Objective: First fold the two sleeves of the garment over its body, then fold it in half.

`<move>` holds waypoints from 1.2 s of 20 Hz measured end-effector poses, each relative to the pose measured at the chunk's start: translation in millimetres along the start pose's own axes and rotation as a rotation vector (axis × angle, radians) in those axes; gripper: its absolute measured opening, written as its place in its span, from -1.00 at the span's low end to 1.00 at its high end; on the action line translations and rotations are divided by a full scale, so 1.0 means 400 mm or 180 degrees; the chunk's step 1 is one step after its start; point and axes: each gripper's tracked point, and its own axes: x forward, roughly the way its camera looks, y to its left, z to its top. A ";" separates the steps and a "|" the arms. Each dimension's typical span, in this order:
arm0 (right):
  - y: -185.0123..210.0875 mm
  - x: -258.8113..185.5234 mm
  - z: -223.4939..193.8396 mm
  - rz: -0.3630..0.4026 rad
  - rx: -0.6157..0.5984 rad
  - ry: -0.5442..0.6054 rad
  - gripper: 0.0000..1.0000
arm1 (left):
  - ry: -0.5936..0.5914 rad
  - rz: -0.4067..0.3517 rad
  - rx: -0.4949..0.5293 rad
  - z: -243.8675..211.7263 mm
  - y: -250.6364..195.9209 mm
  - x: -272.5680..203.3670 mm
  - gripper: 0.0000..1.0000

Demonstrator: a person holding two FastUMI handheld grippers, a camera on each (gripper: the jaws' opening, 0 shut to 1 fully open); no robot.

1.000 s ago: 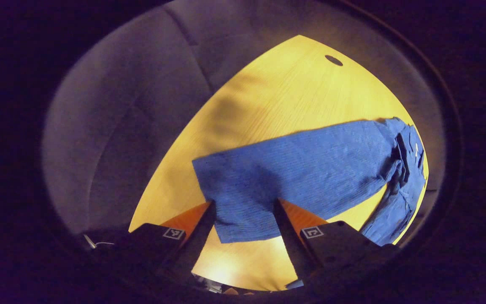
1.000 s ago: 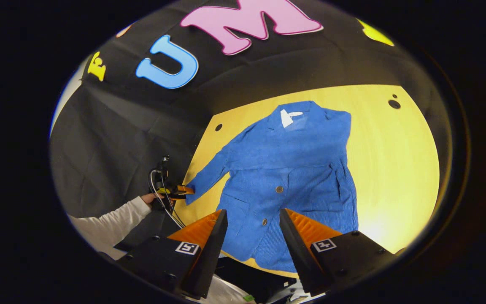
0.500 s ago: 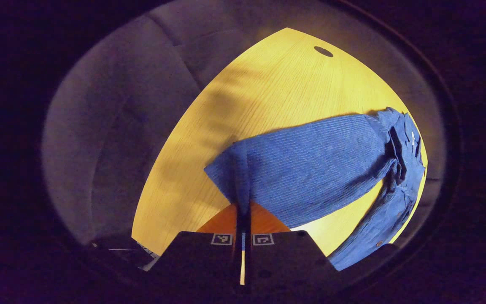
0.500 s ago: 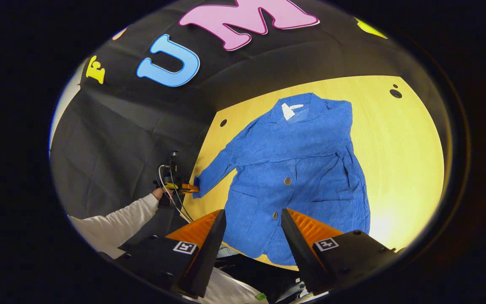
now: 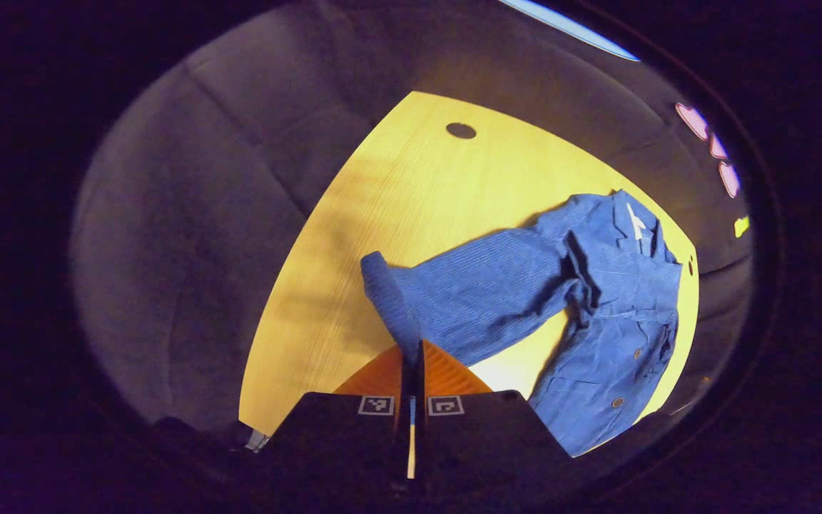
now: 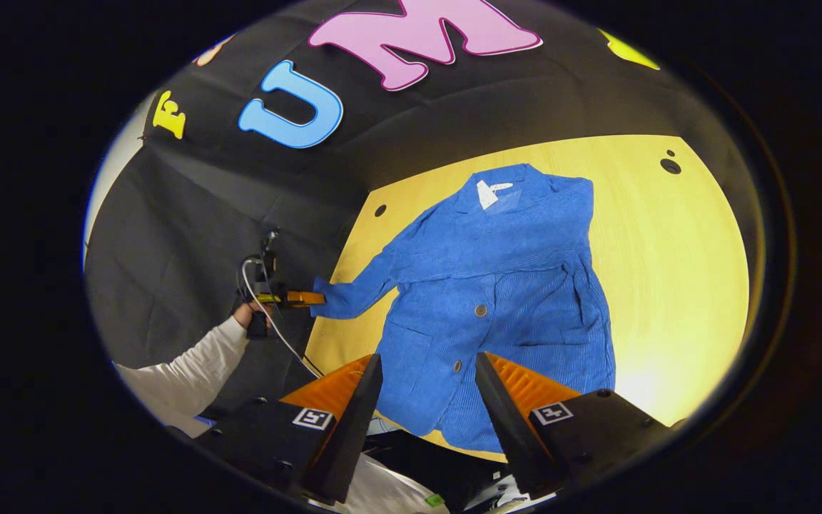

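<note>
Here, left claw (image 5: 411, 357) closed on the cuff of the sleeve (image 5: 482, 300), fingers pressed together with cloth pinched between, cuff lifted off the bench (image 5: 411, 185). From the right gripper view, the same left claw (image 6: 307, 298) holds the sleeve (image 6: 361, 289) out to the side, a hand (image 6: 243, 314) and pale sleeved forearm (image 6: 183, 371) behind it. Right claw (image 6: 425, 389) open, fingers spread, hovering near the jacket's hem, touching nothing. Blue jacket (image 6: 504, 285) lies flat on the yellow bench (image 6: 668, 250), front up, collar toward the booth wall, other sleeve folded over its body.
</note>
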 end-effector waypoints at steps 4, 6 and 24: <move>-0.024 -0.011 0.012 0.0070 0.0003 -0.0026 0.70 | -0.0378 -0.0251 0.0251 0.103 -0.175 -0.156 -0.98; -0.040 -0.026 0.023 0.0081 0.0006 -0.0066 0.71 | -0.0543 -0.0366 0.0453 0.139 -0.296 -0.201 -0.98; -0.314 -0.260 -0.131 -0.0282 0.0655 -0.0558 0.70 | 0.0198 -0.0606 0.1661 0.097 -1.204 0.041 -0.98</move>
